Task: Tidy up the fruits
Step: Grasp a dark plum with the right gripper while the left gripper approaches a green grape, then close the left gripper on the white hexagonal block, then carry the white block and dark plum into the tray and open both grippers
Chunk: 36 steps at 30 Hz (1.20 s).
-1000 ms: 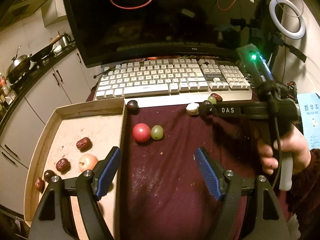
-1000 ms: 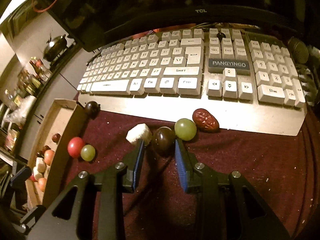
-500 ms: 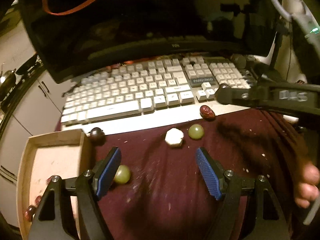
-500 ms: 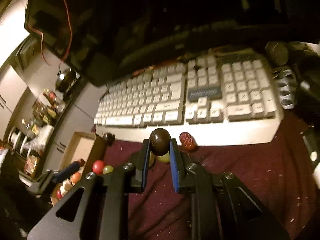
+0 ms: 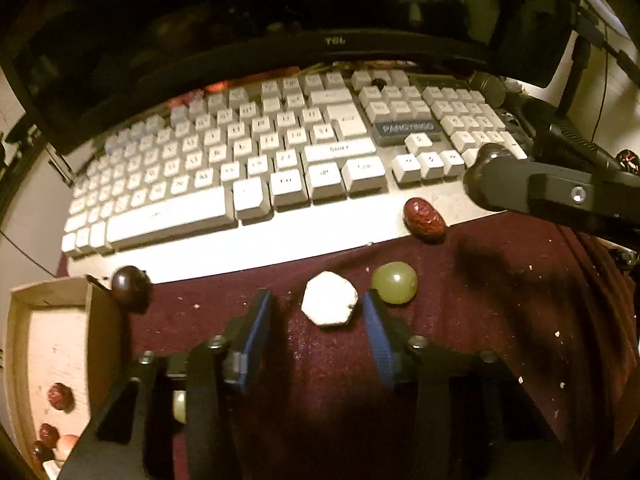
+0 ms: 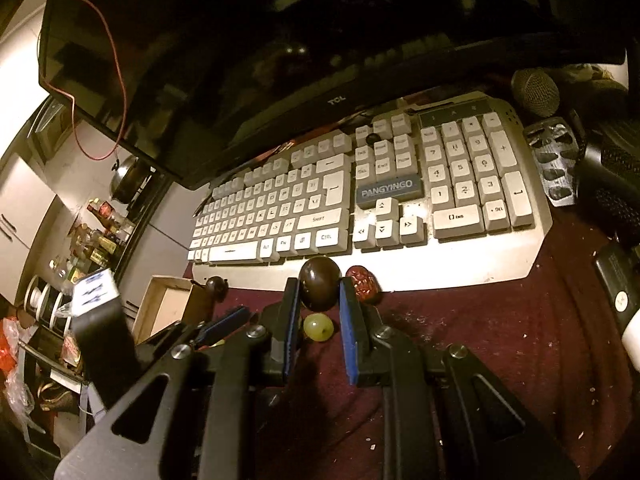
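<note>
Fruit is what you are sorting, and some of it is already in your tools. Your right gripper (image 6: 319, 312) is squeezed tight on a smooth, dark brown round fruit (image 6: 320, 288), held up off the cloth. It is shiny and slippery, so it could pop out and roll if you tip or shake your hand.

Your left gripper (image 5: 316, 334) has just been closing. The white chunk (image 5: 330, 298) sits between its blue pads, but the pads do not touch it yet. The chunk has flat sides and corners and looks dry and chalky. If you squeeze on a corner, it may twist or skid away.

Just beside the chunk lies a green grape (image 5: 394, 282), round, smooth and soft. Your right pad is very near it, so you might bump it and send it rolling.

A bit farther, a wrinkly red date (image 5: 424, 218) rests against the keyboard (image 5: 248, 184), which is hard plastic. Off to the left, the cardboard box (image 5: 100, 320) holds more fruit. A small dark fruit (image 5: 130, 284) sits by its corner.
</note>
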Tool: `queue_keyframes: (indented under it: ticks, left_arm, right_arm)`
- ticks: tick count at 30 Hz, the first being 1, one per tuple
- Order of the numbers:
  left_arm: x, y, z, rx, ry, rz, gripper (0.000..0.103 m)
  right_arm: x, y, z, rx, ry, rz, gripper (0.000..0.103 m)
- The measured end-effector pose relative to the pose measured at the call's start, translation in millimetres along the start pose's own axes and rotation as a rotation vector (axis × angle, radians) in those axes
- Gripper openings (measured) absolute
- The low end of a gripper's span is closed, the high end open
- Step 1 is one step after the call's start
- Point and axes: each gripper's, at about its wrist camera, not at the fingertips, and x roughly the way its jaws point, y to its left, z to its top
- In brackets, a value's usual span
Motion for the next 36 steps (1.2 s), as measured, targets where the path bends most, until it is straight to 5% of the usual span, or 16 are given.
queue_keyframes:
  ticks: [6, 12, 22, 29, 36]
  left_arm:
    - [2, -4, -1, 0.000, -0.015, -0.027, 0.026]
    - [-7, -2, -2, -0.035, -0.036, -0.034, 0.026]
    - [-83, 15, -22, -0.105, -0.171, 0.041, 0.026]
    - [-158, 67, -70, -0.192, -0.275, 0.077, 0.026]
    - [-181, 129, -98, -0.272, -0.286, 0.212, 0.026]
  right_arm:
    - [6, -3, 0, 0.011, 0.016, -0.015, 0.021]
    - [9, 5, -2, -0.021, 0.011, -0.022, 0.021]
    - [11, 28, -11, -0.130, -0.011, -0.022, 0.021]
    - [13, 57, -23, -0.244, -0.053, -0.028, 0.021]
    - [18, 109, -49, -0.333, -0.024, -0.044, 0.021]
